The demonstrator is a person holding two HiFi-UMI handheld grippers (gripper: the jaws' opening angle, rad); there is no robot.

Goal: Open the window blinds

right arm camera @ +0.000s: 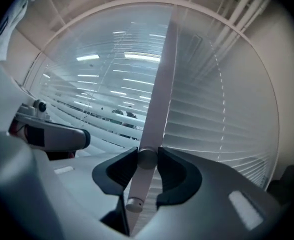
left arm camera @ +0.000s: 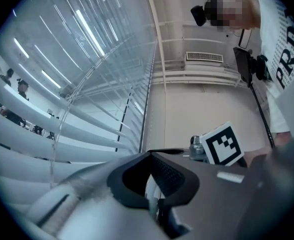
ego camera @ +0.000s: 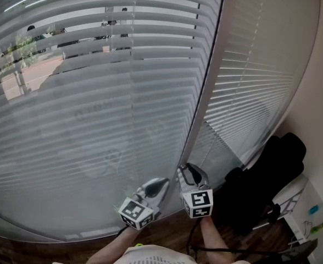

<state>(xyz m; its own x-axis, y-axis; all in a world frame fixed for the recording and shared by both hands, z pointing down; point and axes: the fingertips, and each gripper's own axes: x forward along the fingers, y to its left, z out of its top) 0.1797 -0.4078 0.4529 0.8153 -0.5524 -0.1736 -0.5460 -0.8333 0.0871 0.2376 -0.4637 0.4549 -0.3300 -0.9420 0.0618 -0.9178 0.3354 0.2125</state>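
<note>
Window blinds (ego camera: 95, 120) across most of the head view, slats tilted partly apart, with a street (ego camera: 35, 70) and figures showing through the gaps at upper left. To the right, a second, narrow blind (ego camera: 255, 81) with slats lying closer together and pale with light.

Tilt wand (right arm camera: 154, 119) hanging down along the seam between the two blinds. Seen up close in the right gripper view as a pale rod that crosses from the top and passes straight between the jaws.

Right tool (right arm camera: 148, 159) clamped on that wand: both jaw tips press on a rounded collar of the rod, and the capped end with a small hole sticks out below the grip. In the head view, right tool (ego camera: 190, 175) low in the picture at the foot of the seam, marker cube (ego camera: 197, 202) facing the camera.

Left tool (left arm camera: 152, 154) narrow, jaw tips together, nothing pinched; only slats visible beyond them. In the head view, just left of the right tool (ego camera: 160, 183), tip close to the lower slats; contact cannot be told.

Below both, wooden floor (ego camera: 167, 232). At lower right, a black bag (ego camera: 266, 186) against the wall. In the left gripper view, a person (left arm camera: 282, 59) in a white printed shirt at the right edge.
</note>
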